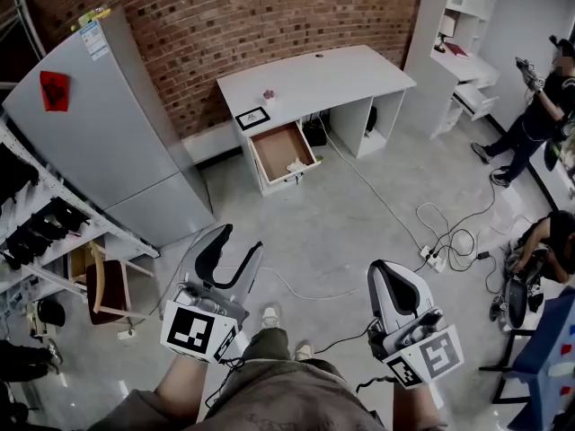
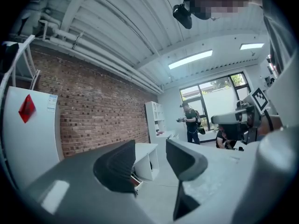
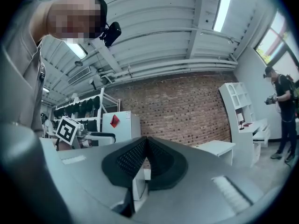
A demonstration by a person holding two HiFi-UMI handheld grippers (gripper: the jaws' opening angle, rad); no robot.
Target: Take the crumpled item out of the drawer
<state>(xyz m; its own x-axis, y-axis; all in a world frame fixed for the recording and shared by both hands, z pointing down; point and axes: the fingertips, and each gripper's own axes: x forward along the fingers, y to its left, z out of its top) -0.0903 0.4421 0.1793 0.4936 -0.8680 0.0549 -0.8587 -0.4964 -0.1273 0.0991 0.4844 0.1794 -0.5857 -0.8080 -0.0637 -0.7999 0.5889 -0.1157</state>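
The left gripper (image 1: 239, 243) and the right gripper (image 1: 381, 268) are hanging close in front of the person, over the floor. The left claw is standing spread, with nothing between its jaws. The right claw is pressing its jaws together, gripping nothing. The crumpled item (image 1: 296, 165) is lying inside the open drawer (image 1: 272, 147) of the white desk (image 1: 314, 79), well apart from both grippers. The drawer is already standing open. By judgement, the approach, the grasp and the lift-out are all remaining.
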